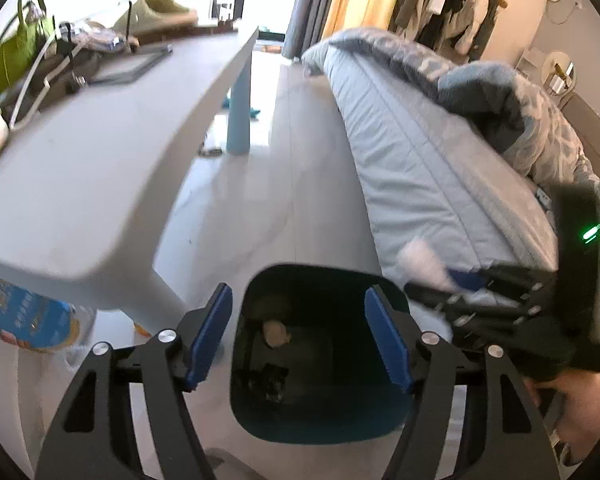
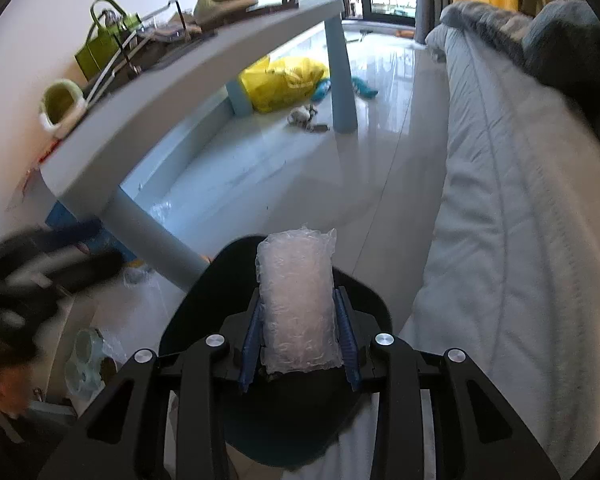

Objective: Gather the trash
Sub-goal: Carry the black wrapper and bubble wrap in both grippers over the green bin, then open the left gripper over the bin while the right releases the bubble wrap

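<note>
Glossy pale floor tiles run between a long white plastic table with light-blue legs on one side and a bed under a quilted light-blue cover on the other, with a bright window at the far end of the room. On the floor sits a dark blue, rounded-square trash bin, with a small tan scrap at its bottom. The left gripper hangs above the bin's mouth with its blue-padded jaws spread wide and nothing between them. The right gripper is clamped on a roll of clear, crinkled bubble wrap, held above the bin. The roll is whitish-translucent, upright between the pads, its top protruding past the fingertips.
</note>
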The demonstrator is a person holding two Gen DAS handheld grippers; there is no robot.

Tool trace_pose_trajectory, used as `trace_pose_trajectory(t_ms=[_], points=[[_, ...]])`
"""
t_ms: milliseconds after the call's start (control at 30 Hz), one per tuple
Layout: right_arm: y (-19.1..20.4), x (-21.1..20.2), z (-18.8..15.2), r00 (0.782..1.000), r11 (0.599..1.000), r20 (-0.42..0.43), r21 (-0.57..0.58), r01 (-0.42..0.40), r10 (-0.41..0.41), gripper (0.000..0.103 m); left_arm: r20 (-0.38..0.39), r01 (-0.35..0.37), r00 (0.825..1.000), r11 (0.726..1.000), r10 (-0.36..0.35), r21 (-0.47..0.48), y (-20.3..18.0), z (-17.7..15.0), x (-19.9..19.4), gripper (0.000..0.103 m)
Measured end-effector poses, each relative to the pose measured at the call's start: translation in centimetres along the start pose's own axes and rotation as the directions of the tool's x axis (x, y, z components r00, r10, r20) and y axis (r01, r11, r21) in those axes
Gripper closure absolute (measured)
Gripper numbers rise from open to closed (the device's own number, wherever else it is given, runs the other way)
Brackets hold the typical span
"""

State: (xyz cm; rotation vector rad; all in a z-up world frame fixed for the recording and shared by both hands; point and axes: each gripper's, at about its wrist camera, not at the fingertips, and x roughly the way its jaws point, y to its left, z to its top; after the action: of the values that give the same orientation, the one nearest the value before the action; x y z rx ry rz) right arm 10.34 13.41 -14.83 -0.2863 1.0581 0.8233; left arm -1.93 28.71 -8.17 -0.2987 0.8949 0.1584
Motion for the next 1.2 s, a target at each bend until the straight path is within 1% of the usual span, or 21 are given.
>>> trace_pose_trajectory(t_ms=[100,200,400,567,800,833,867,900,933,1067,1200], points=[[0.5,1.3,-0.4,0.999,1.0,-0.033,-0.01,-0.002,0.002,0.068,0.028,0.006,1.0,1.0,-0.006,0.004,0.0,0.4,-0.8,0.035],[1.2,2.5,-0.8,0.998,1.0,-0.062,-0.023,-0.004,0.003,0.068,0.051,0.016,0.999,1.0,-0.017,0.007,-0.3,0.7,-1.6,0.041],[1.9,4.5,-1.7,0.993,0.999,-0.119,-0.045,0.001,-0.007,0.068,0.078,0.043,0.996,0.999,-0.043,0.002,-0.4,1.2,-2.7,0.046],[2.2,6.3,-3.0,0.983,0.998,-0.182,-0.064,0.017,-0.028,0.068,0.091,0.082,0.993,0.997,-0.081,-0.006,-0.5,1.7,-3.6,0.057],[2.2,7.7,-4.4,0.97,0.993,-0.23,-0.102,0.057,-0.079,0.067,0.134,0.09,0.987,0.996,-0.09,0.002,-1.5,2.6,-4.7,0.057],[2.2,7.8,-4.6,0.969,0.993,-0.235,-0.105,0.058,-0.081,0.065,0.143,0.096,0.985,0.995,-0.095,0.0,-1.7,2.8,-4.9,0.057],[2.2,7.7,-4.7,0.969,0.993,-0.235,-0.105,0.057,-0.081,0.056,0.15,0.099,0.984,0.995,-0.098,0.001,-1.8,3.0,-5.2,0.057],[2.1,7.6,-4.8,0.969,0.993,-0.233,-0.105,0.057,-0.081,0.049,0.162,0.098,0.982,0.995,-0.098,0.007,-2.1,3.3,-5.5,0.057],[2.1,7.4,-4.8,0.97,0.993,-0.231,-0.105,0.054,-0.077,0.04,0.171,0.097,0.98,0.995,-0.097,0.012,-2.3,3.4,-5.8,0.057],[2.1,6.1,-4.5,0.977,0.993,-0.207,-0.112,0.034,-0.057,0.04,0.206,0.099,0.973,0.995,-0.101,0.019,-3.1,4.3,-6.9,0.057],[2.5,4.0,-3.8,0.988,0.994,-0.155,-0.111,0.008,-0.025,0.04,0.24,0.083,0.967,0.996,-0.089,0.034,-4.4,5.0,-7.6,0.057]])
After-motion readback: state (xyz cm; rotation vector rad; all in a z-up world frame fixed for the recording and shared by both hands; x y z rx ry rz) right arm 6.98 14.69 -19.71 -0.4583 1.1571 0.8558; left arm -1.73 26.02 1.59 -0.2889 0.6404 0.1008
